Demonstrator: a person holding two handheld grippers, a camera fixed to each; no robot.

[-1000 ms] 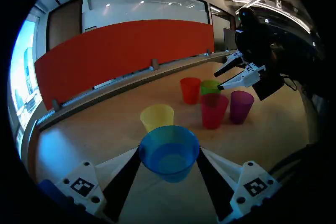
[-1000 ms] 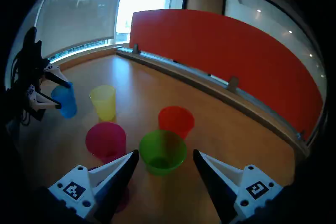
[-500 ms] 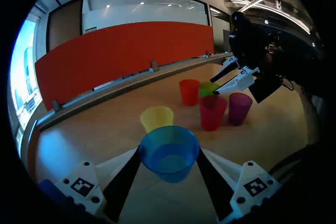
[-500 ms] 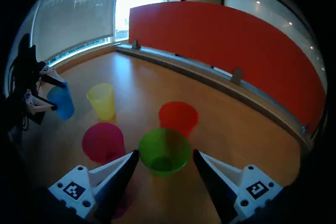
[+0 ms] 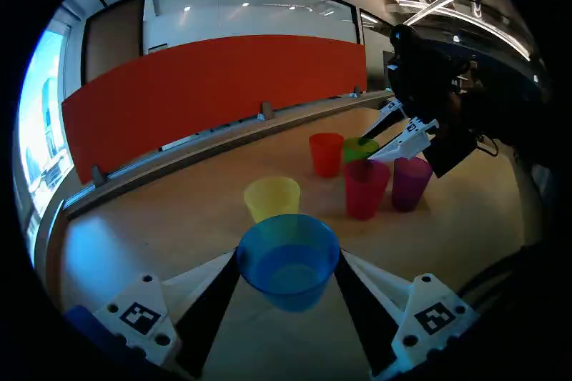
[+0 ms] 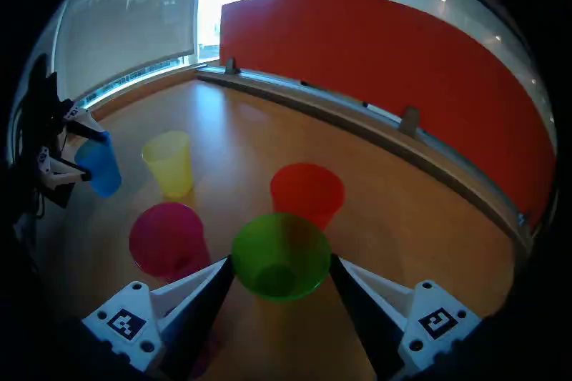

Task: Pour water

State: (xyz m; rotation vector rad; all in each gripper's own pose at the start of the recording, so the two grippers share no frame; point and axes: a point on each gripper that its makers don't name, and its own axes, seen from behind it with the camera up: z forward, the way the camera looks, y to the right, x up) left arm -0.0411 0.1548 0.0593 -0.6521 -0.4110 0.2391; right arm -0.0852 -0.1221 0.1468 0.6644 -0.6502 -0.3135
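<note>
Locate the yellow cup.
In the left gripper view, the yellow cup stands just behind the blue cup, left of the pink cup.

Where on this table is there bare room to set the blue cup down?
The table is bare between the yellow cup and the rail under the orange panel, and from the red cup toward that rail. It is crowded where the green cup, pink cup and purple cup bunch at the right gripper.
</note>
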